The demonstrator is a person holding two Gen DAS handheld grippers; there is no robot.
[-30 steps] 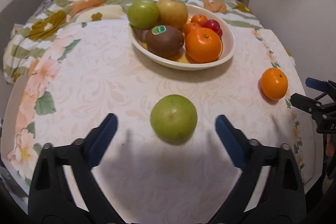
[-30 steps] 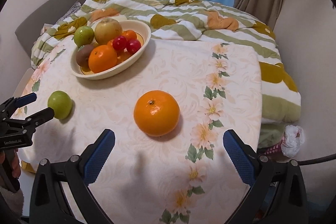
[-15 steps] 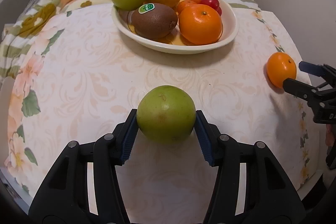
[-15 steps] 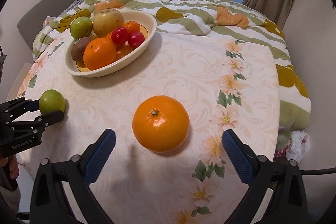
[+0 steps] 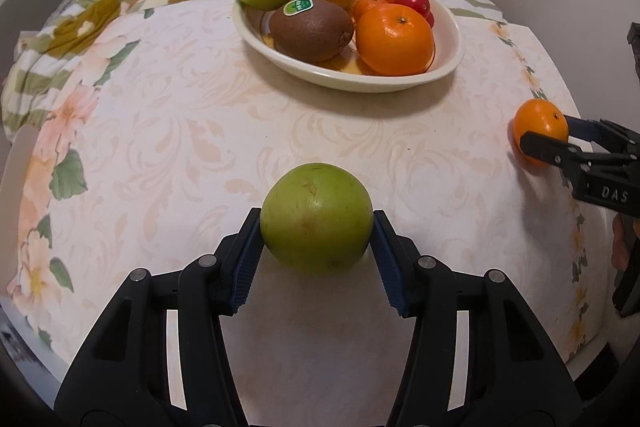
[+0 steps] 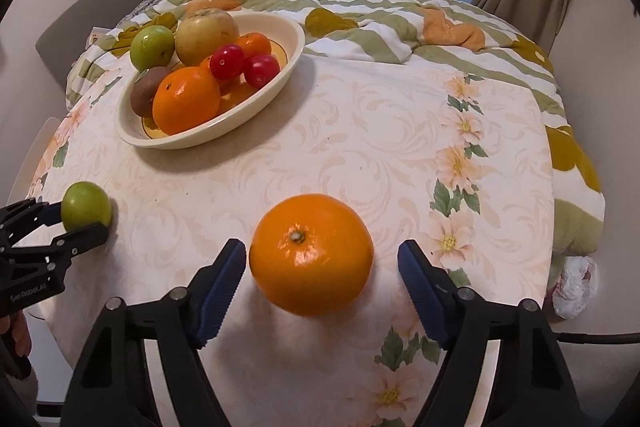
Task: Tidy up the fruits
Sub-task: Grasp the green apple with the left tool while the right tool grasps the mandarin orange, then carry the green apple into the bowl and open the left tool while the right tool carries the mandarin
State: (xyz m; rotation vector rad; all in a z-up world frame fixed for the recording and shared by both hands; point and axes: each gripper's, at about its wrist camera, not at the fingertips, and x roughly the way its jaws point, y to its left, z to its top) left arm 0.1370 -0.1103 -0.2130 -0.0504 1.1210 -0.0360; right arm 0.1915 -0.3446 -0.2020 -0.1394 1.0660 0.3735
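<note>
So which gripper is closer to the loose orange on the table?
Right. The right gripper straddles the orange, fingers not yet touching; the left gripper is off to one side, shut on the green apple.

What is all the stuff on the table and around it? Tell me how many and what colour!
Loose round green fruit: one, green, on the table near its left side, between the left pads.
Loose round orange: one, orange, on the table, between the right fingers.
Oval cream bowl: one, cream, far side of the table.
Fruit in the bowl: one green, one yellow-brown, one brown kiwi with a sticker, one large orange, at least two small oranges, two red.
Floral tablecloth: one, cream with pink flowers.
Striped quilt: one, green, white and orange, behind the table.
Left hand-held gripper: black, blue pads, shut on the green fruit.
Right hand-held gripper: black, blue pads, closing, not yet touching the orange.
</note>
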